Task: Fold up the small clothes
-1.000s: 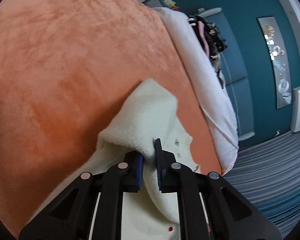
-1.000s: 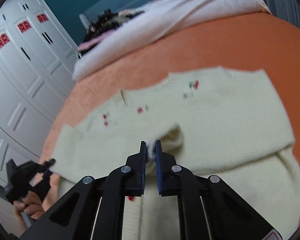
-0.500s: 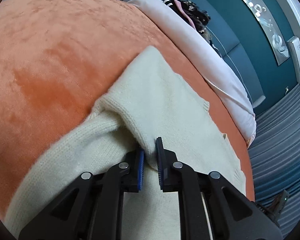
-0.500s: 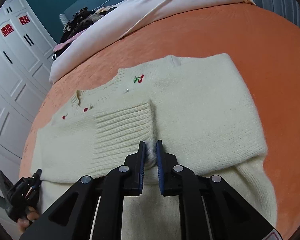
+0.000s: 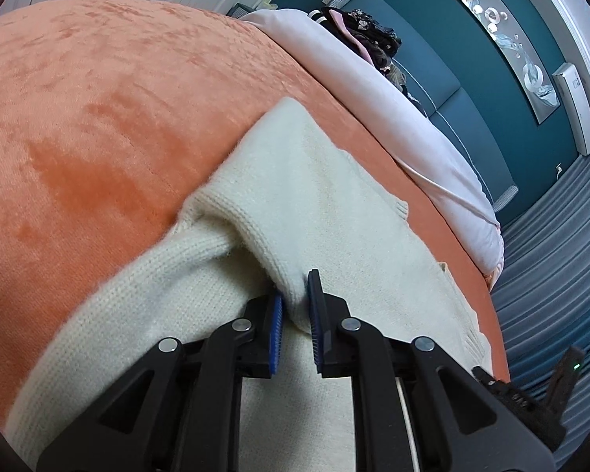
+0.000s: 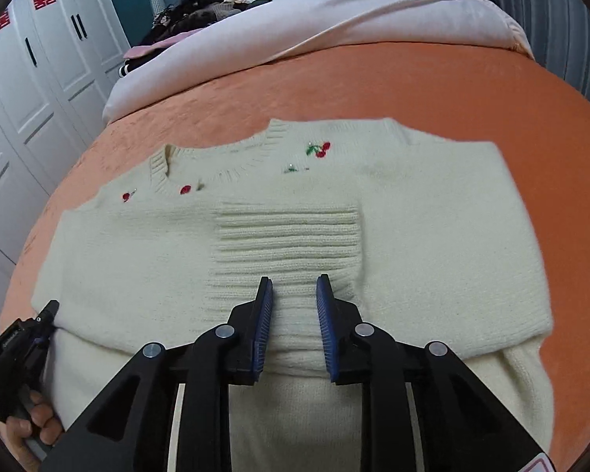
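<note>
A cream knit sweater (image 6: 432, 228) with small red cherry embroidery lies on the orange bedspread (image 6: 413, 86), neck away from me. A sleeve is folded across the chest, its ribbed cuff (image 6: 289, 236) lying flat. My right gripper (image 6: 293, 295) is open just above the cuff, holding nothing. My left gripper (image 5: 295, 306) is shut on a fold of the sweater (image 5: 314, 196) at its side edge. The left gripper also shows at the lower left of the right wrist view (image 6: 19, 346).
A pale pink duvet (image 6: 314, 27) lies bunched along the far side of the bed, with a pile of dark clothes (image 6: 185, 11) behind it. White wardrobe doors (image 6: 39, 78) stand at the left. Striped grey floor (image 5: 550, 255) lies beyond the bed edge.
My right gripper laid the sleeve cuff flat on the sweater's chest and opened, letting it go. My left gripper keeps its pinch on the side fold and has lowered toward the bed.
</note>
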Demonstrator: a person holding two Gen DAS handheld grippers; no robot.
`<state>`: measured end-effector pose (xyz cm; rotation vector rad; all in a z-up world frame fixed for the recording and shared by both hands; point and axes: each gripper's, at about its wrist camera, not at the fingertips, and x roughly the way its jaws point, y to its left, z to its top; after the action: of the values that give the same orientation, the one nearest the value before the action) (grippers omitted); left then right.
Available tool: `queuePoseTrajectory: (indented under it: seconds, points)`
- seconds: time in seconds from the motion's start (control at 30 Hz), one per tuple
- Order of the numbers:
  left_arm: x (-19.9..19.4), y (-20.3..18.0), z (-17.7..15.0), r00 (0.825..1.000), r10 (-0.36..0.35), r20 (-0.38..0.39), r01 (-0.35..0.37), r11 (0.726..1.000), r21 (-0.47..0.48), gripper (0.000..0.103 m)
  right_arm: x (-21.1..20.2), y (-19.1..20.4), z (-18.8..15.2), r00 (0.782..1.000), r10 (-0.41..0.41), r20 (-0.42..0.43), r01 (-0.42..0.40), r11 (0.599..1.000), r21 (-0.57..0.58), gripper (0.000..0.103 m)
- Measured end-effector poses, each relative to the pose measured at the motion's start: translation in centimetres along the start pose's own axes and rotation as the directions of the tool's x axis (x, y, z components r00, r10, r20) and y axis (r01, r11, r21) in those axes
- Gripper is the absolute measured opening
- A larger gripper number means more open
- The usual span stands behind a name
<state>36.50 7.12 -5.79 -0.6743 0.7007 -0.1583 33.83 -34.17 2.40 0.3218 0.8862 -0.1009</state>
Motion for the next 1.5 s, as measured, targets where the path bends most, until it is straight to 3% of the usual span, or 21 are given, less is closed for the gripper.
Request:
queuePoseTrajectory:
  seconds: [0.1,0.17,0.2,0.3,0.33,0.4,0.47,0.5,0.6,0.63,0.73,0.83,0.9,1.0,1.2,1.33,1.37,1.43,1.5]
  points:
    - [0.0,-0.2,-0.1,1.000,0.004,0.002,-0.004,1.000,0.004,0.012,-2.3,0.5,0.0,0.996,0.080,0.046,-0.081,0.996,0.035,0.023]
    - [-0.1,-0.3,0.0,1.000,0.009,-0.001,-0.009,1.000,0.006,0.012,-0.9,0.5,-0.8,1.000,0.006,-0.016,-0.006,1.000,-0.007,0.025]
    - [-0.1,-0.5,0.0,1.000,0.016,-0.006,-0.016,1.000,0.008,0.012,0.0,0.1,-1.4,0.999,0.007,-0.047,-0.008,1.000,-0.020,0.024]
    - [-0.4,-1.3,0.6,0.997,0.055,-0.047,-0.054,0.998,0.027,0.015,-2.8,-0.4,-1.5,1.000,0.008,-0.028,-0.007,0.999,0.031,0.029]
    - [-0.8,-1.8,0.8,0.995,0.077,-0.067,-0.074,0.996,0.052,0.019,-4.6,-0.6,-1.7,1.000,0.001,-0.010,0.000,0.999,0.046,0.030]
    - [-2.4,-2.8,0.9,0.988,0.130,-0.087,-0.118,0.985,0.126,0.044,-8.3,-1.3,-3.0,0.999,0.017,0.036,-0.019,0.998,0.060,0.048]
    - [-4.8,-3.6,0.7,0.974,0.202,-0.103,-0.177,0.961,0.212,0.057,-12.0,-2.4,-5.4,0.998,-0.010,0.060,0.006,0.998,0.069,0.056]
    - [-6.0,-3.8,0.4,0.965,0.231,-0.121,-0.195,0.947,0.254,0.059,-13.7,-3.1,-7.1,0.998,-0.026,0.057,0.022,0.998,0.062,0.057]
    - [-10.3,-3.4,-0.7,0.939,0.295,-0.177,-0.218,0.909,0.355,0.076,-17.2,-5.4,-12.6,0.995,-0.103,-0.005,0.104,0.994,0.042,0.060]
    - [-11.7,-3.0,-1.3,0.930,0.320,-0.180,-0.234,0.895,0.380,0.086,-18.1,-6.3,-14.7,0.993,-0.115,-0.037,0.117,0.992,0.049,0.060]
    - [-15.7,-1.3,-3.6,0.909,0.364,-0.205,-0.252,0.869,0.425,0.093,-20.3,-8.4,-20.3,0.989,-0.066,-0.131,0.083,0.988,0.127,0.063]
    - [-18.0,1.3,-6.1,0.876,0.394,-0.279,-0.271,0.879,0.392,0.094,-21.3,-8.6,-24.4,0.981,-0.035,-0.190,0.066,0.985,0.160,0.066]
    - [-19.3,3.0,-7.6,0.870,0.375,-0.321,-0.272,0.907,0.321,0.094,-21.5,-8.1,-26.3,0.978,-0.018,-0.210,0.054,0.984,0.168,0.069]
    - [-21.3,3.2,-9.1,0.893,0.353,-0.280,-0.263,0.913,0.313,0.097,-22.0,-7.0,-27.3,0.983,-0.004,-0.182,0.034,0.986,0.165,0.074]
    - [-21.8,2.5,-10.9,0.884,0.366,-0.290,-0.264,0.904,0.336,0.097,-21.5,-6.4,-27.0,0.986,0.076,-0.146,-0.038,0.968,0.247,0.074]
    - [-21.7,2.6,-10.7,0.899,0.312,-0.307,-0.229,0.933,0.277,0.097,-20.9,-7.2,-26.9,0.985,0.130,-0.118,-0.083,0.938,0.338,0.074]
    - [-21.6,2.5,-10.6,0.905,0.290,-0.311,-0.212,0.942,0.261,0.092,-20.9,-7.5,-26.9,0.984,0.143,-0.109,-0.095,0.928,0.360,0.074]
    - [-21.5,2.4,-10.3,0.910,0.257,-0.326,-0.183,0.953,0.241,0.071,-20.8,-8.0,-26.6,0.980,0.177,-0.093,-0.127,0.909,0.398,0.073]
    - [-21.3,2.1,-9.9,0.907,0.229,-0.354,-0.155,0.962,0.225,0.047,-20.6,-8.4,-26.3,0.976,0.204,-0.078,-0.153,0.894,0.421,0.058]
